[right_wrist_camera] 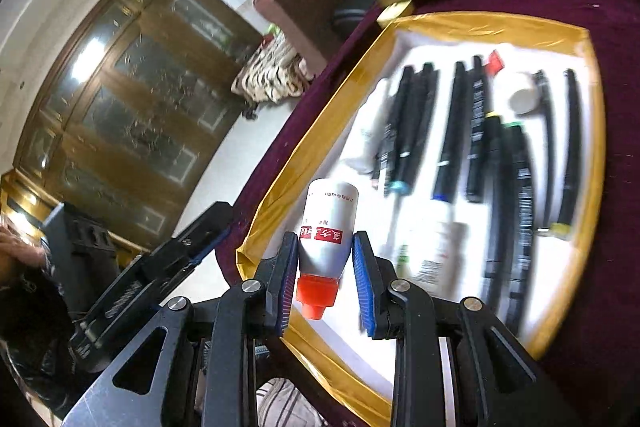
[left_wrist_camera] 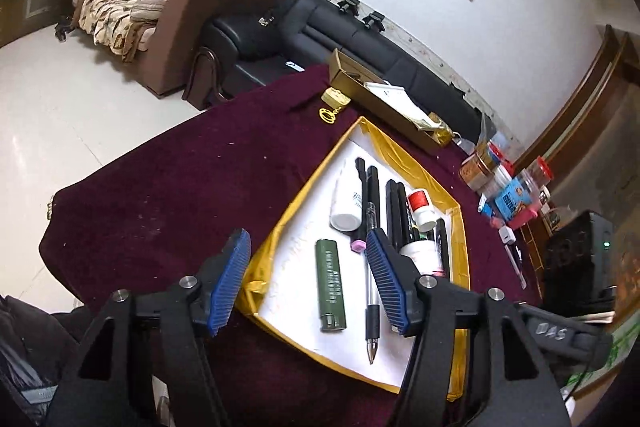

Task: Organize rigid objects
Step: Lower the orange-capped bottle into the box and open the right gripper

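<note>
- Both grippers are hovering over the gold-rimmed tray (left_wrist_camera: 412, 163), which is sitting on a maroon tablecloth (left_wrist_camera: 180, 187).
- Left gripper (left_wrist_camera: 308, 283) is hanging with its blue-padded fingers (left_wrist_camera: 230, 279) spread wide, gripping nothing; the green lighter (left_wrist_camera: 330, 285) is lying on the tray's white floor between and beyond them, untouched.
- Right gripper (right_wrist_camera: 324, 281) is pinching a white bottle with a red cap (right_wrist_camera: 328, 235) between its blue pads, the cap pointing back toward the camera and the bottle's base pointing out over the tray's near corner (right_wrist_camera: 256, 227).
- A clear ballpoint pen (left_wrist_camera: 372, 291) is lying just beside the lighter, tip toward the camera, partly behind the left gripper's right finger.
- Farther in, a white bottle (left_wrist_camera: 346, 201) is lying beside a row of black marker pens (left_wrist_camera: 394, 211), and another small red-labelled bottle (left_wrist_camera: 420, 205) is resting among them.
- In the right wrist view the markers (right_wrist_camera: 452, 131) are showing as roughly parallel dark bars across the tray, blurred, so their labels cannot be read.
- Beyond the tray a brown cardboard box (left_wrist_camera: 360, 87) holding papers is sitting on the cloth, and jars and small packets (left_wrist_camera: 504, 187) are crowding the table's right edge.
- A black sofa (left_wrist_camera: 340, 31) is standing behind the table.
</note>
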